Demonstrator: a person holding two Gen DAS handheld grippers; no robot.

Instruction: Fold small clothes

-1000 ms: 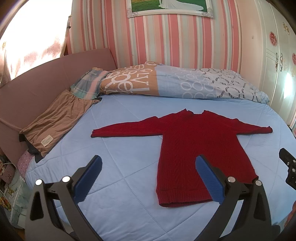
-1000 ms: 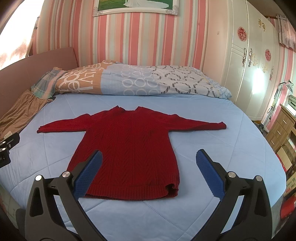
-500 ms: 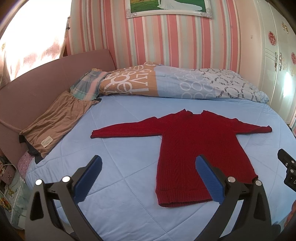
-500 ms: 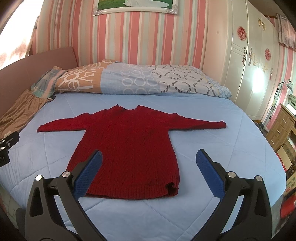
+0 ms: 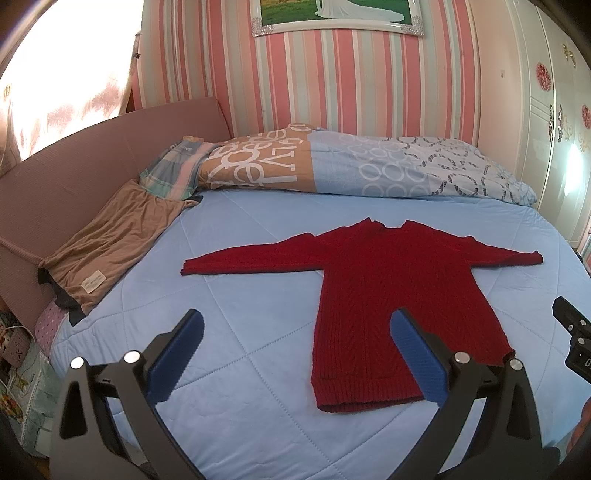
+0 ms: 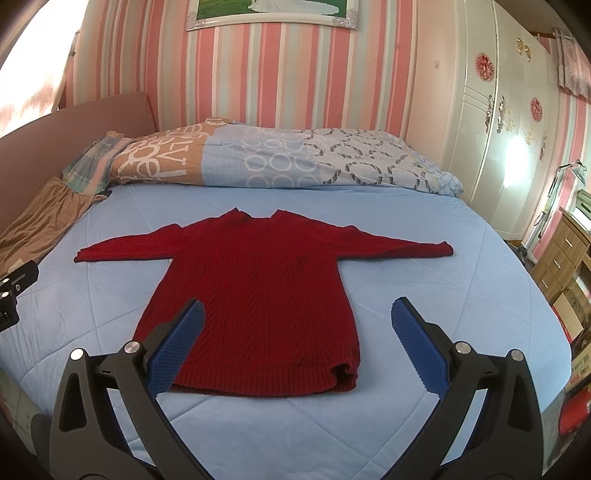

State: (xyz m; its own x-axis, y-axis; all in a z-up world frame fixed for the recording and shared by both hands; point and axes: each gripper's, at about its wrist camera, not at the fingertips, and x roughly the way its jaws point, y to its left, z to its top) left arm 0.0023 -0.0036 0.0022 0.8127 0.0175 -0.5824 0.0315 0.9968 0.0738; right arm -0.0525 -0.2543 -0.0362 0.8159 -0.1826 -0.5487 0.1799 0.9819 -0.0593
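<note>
Red sweater (image 5: 402,295) (image 6: 258,295) flat on blue quilt (image 5: 258,240) (image 6: 424,295), unfolded, both sleeves spread straight out to the sides, collar toward the pillows, hem toward the cameras. Roughly centred on quilt.

Left gripper (image 5: 295,354): jaws wide apart, empty, above quilt off the sweater's hem end, toward its left-sleeve side. Blue pads (image 5: 173,362); the other pad overlaps the hem corner in view, contact cannot be told.

Right gripper (image 6: 295,347): jaws wide apart, empty, near the sweater's hem. One blue pad (image 6: 175,350) overlaps the lower body of the sweater in view, other pad (image 6: 421,350) over bare quilt past the sweater's side edge. Contact cannot be told.

Patterned duvet (image 5: 351,166) (image 6: 277,162) bunched beyond the sweater's collar, against striped wall (image 5: 332,74). Brown garment (image 5: 110,240) (image 6: 40,221) well beyond the sweater's left sleeve, by pink headboard (image 5: 74,166). White wardrobe (image 6: 498,129) beyond the sweater's right sleeve, off the bed. Framed picture (image 5: 332,14) on the wall above the duvet, beyond the collar.
</note>
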